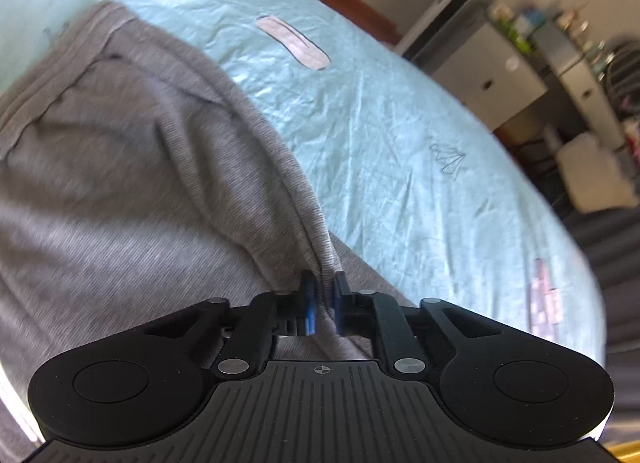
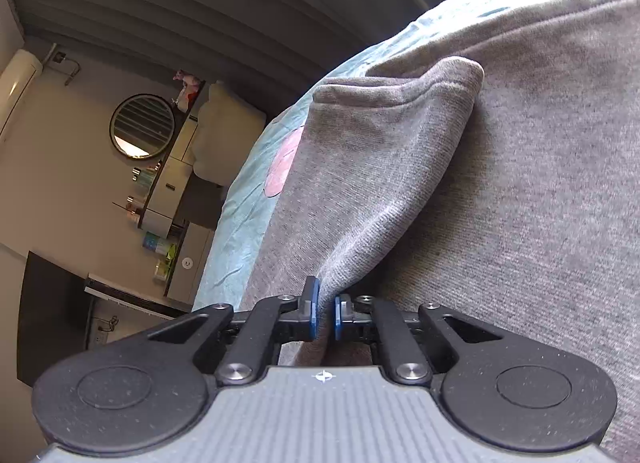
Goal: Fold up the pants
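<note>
The left wrist camera sits low behind the left gripper (image 1: 323, 299), looking forward and down along its fingers, close over the grey pants (image 1: 132, 167) on the bedsheet (image 1: 400, 135); the right wrist camera rides behind the right gripper (image 2: 324, 313), rolled sideways, very near the cloth; both views share pants, sheet and the shelves (image 2: 168, 199) beyond.

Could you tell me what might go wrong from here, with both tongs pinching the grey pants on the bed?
The left tongs grip only a thin edge ridge of the pants, so the fabric may slip out under tension. The right tongs hold a bunched cuff fold that could crease the fold. Pulling could also drag the wrinkled blue sheet.
</note>
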A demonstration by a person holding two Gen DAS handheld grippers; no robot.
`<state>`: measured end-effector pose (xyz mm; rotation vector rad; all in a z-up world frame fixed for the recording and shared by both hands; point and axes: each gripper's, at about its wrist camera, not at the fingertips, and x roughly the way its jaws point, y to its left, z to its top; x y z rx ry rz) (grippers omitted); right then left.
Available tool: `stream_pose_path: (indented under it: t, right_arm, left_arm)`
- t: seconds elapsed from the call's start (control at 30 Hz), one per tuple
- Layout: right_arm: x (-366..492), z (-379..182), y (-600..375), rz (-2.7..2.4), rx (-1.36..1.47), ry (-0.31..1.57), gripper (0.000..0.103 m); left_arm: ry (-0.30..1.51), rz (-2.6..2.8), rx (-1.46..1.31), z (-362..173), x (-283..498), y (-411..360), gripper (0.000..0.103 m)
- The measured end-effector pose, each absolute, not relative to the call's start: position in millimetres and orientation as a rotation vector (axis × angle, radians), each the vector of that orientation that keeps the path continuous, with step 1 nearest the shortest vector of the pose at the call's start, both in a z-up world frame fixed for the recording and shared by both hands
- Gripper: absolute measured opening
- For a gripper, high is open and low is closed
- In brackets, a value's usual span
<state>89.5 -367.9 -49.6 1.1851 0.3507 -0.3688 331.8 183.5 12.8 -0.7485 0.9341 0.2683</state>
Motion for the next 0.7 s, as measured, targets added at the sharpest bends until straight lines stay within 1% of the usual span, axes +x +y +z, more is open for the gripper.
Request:
stream_pose_path:
  t: [0.17, 0.33, 0.47, 0.6, 0.7]
  right_arm:
    - [82, -37, -371, -0.377, 1.143, 0.3, 0.005]
    - [71, -14, -367, -0.39, 1.02, 0.271, 0.005]
    - [56, 2, -363, -0.423, 0.966, 0.287, 0.005]
    - [29, 27, -364, -0.422, 0.932, 0.285, 0.005]
    - [2, 44, -364, -0.411, 0.853, 0.315, 0.005]
  left_arm:
    - [0.803, 0.209, -0.795, 29, 275, 190, 0.008]
    - [0.702, 0.137, -0.785, 42, 206, 189, 0.007]
    - [0.681, 0.124, -0.785, 32, 156, 186, 0.007]
    - [0.667, 0.127, -0.809, 27, 115, 192, 0.001]
    - [0.653, 0.122, -0.813, 29, 83, 201, 0.001]
